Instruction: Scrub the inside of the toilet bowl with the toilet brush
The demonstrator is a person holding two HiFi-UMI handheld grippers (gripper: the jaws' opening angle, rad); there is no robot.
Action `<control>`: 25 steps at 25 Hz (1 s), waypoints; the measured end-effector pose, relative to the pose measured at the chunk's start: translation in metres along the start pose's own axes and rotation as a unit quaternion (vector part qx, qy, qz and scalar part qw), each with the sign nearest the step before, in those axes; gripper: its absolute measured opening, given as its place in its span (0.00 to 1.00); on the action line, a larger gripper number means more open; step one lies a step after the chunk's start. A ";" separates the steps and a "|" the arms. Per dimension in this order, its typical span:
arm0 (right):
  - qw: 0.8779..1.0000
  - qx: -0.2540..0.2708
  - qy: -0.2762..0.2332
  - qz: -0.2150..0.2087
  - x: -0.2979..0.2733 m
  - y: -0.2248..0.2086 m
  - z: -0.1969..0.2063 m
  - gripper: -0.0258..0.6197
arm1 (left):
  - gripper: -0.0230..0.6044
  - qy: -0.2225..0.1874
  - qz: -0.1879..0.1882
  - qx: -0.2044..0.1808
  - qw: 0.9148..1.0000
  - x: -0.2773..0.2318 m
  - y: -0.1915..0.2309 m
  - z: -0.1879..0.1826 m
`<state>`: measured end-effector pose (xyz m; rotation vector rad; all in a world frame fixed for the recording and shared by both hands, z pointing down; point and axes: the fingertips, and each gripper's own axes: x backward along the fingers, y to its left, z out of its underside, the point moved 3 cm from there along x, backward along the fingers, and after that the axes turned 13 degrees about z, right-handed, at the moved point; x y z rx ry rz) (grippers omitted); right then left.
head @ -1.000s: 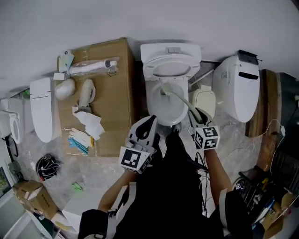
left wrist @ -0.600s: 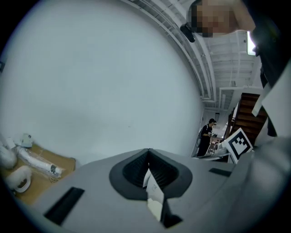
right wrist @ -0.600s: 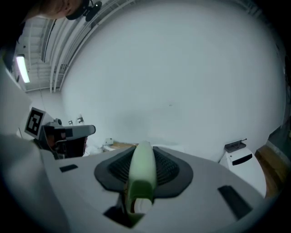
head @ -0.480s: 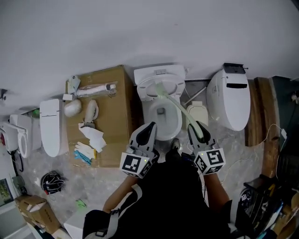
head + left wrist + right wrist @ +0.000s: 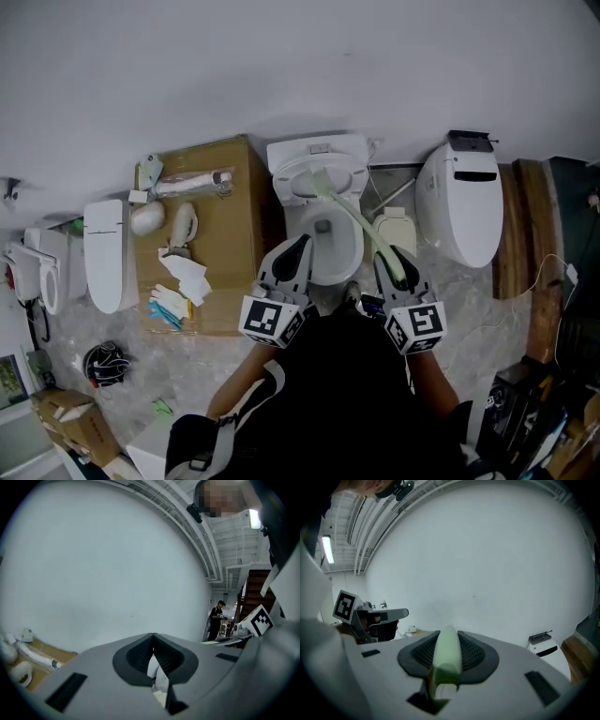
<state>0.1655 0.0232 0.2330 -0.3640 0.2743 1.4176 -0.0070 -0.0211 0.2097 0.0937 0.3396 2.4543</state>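
Scrubbing step: right hand-held gripper (image 5: 392,261) clenches the toilet brush (image 5: 352,220), head at the far rim of the toilet bowl (image 5: 360,251); left hand-held gripper (image 5: 292,255) closed, empty; next, probably sweep down inside

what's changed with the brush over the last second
The toilet brush swung its head from lower inside the toilet bowl up toward the back, near the raised seat. Nothing was taken hold of or let go. The right gripper stays shut on the handle, and the left gripper stays shut and empty by the bowl's front rim.
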 end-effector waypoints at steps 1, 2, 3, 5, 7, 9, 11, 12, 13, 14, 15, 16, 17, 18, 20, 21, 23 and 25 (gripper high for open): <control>1.000 0.002 0.000 0.001 -0.002 0.000 0.000 0.23 | 0.05 0.002 -0.001 0.000 1.000 -0.001 0.002 -0.001; 1.000 0.003 0.000 0.001 -0.004 0.001 -0.001 0.23 | 0.05 0.004 -0.002 0.000 1.000 -0.003 0.003 -0.001; 1.000 0.004 -0.001 0.001 -0.006 0.001 -0.001 0.23 | 0.05 0.005 -0.003 0.001 1.000 -0.004 0.005 -0.001; 1.000 0.002 -0.003 0.000 -0.008 0.001 -0.004 0.23 | 0.05 0.004 -0.002 0.000 1.000 -0.007 0.007 -0.001; 1.000 0.003 -0.005 -0.001 -0.009 0.001 -0.006 0.23 | 0.05 0.002 0.000 -0.002 1.000 -0.009 0.008 -0.001; 1.000 0.003 -0.005 -0.003 -0.011 0.001 -0.007 0.23 | 0.05 0.002 0.000 -0.004 1.000 -0.010 0.009 -0.001; 1.000 0.005 -0.006 -0.005 -0.012 0.002 -0.008 0.23 | 0.05 0.003 0.001 -0.004 1.000 -0.011 0.010 -0.001; 1.000 0.006 -0.007 -0.005 -0.013 0.002 -0.008 0.23 | 0.05 0.004 0.002 -0.004 1.000 -0.012 0.010 -0.001; 1.000 0.006 -0.008 -0.006 -0.013 0.003 -0.008 0.23 | 0.05 0.006 0.003 -0.003 1.000 -0.012 0.011 0.000; 1.000 0.006 -0.009 -0.007 -0.014 0.003 -0.007 0.23 | 0.05 0.007 0.004 -0.003 1.000 -0.013 0.011 0.001; 1.000 0.005 -0.009 -0.007 -0.014 0.004 -0.007 0.23 | 0.05 0.008 0.005 -0.004 1.000 -0.013 0.010 0.002; 1.000 0.005 -0.009 -0.007 -0.015 0.004 -0.007 0.23 | 0.05 0.009 0.006 -0.005 1.000 -0.014 0.010 0.002; 1.000 0.005 -0.009 -0.007 -0.015 0.004 -0.007 0.23 | 0.05 0.009 0.008 -0.006 1.000 -0.015 0.009 0.002; 1.000 0.005 -0.010 -0.008 -0.015 0.004 -0.007 0.23 | 0.05 0.008 0.010 -0.007 1.000 -0.016 0.008 0.002; 1.000 0.006 -0.010 -0.009 -0.015 0.005 -0.008 0.23 | 0.05 0.008 0.014 -0.009 1.000 -0.018 0.007 0.001; 1.000 0.006 -0.010 -0.008 -0.015 0.005 -0.008 0.23 | 0.05 0.010 0.015 -0.010 1.000 -0.019 0.007 0.001; 1.000 0.005 -0.010 -0.007 -0.016 0.005 -0.008 0.23 | 0.05 0.013 0.017 -0.010 1.000 -0.019 0.008 0.002; 1.000 0.005 -0.010 -0.005 -0.017 0.005 -0.008 0.23 | 0.05 0.015 0.017 -0.009 1.000 -0.020 0.010 0.003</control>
